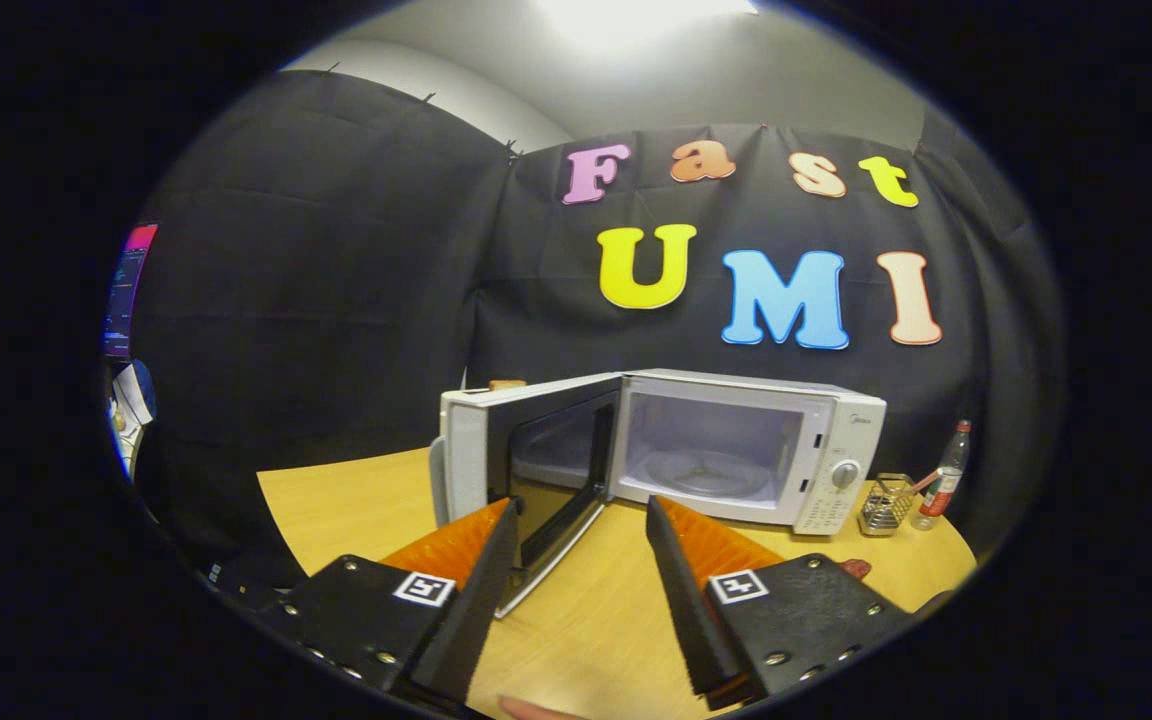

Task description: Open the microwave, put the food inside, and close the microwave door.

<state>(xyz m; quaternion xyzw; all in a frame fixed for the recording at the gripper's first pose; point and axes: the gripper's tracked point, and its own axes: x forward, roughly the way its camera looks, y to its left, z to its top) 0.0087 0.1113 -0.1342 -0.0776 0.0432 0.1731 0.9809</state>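
While the gripper [581, 520] hangs over the table [356, 500], its two fingers [481, 585] stand well apart and hold nothing; only bare tabletop shows in the gap between them. Just ahead of the left fingertip is the lower edge of the door [526, 460], which is swung wide to the left of the microwave [736, 450] and stands upright on its hinge. Beyond the fingers the cavity lies open, with the turntable [701, 470] on its floor and nothing resting on it. A dial [844, 474] sits on the panel at the oven's right side, above a block of buttons. Right of the microwave, near the table's edge, a small wire basket [886, 505] stands just beside a bottle [946, 475]; whether the two touch cannot be told. A reddish item [854, 568] shows past the right finger's mount, mostly hidden, and cannot be identified as the food. At the near edge of the table, a fingertip [536, 708] shows.
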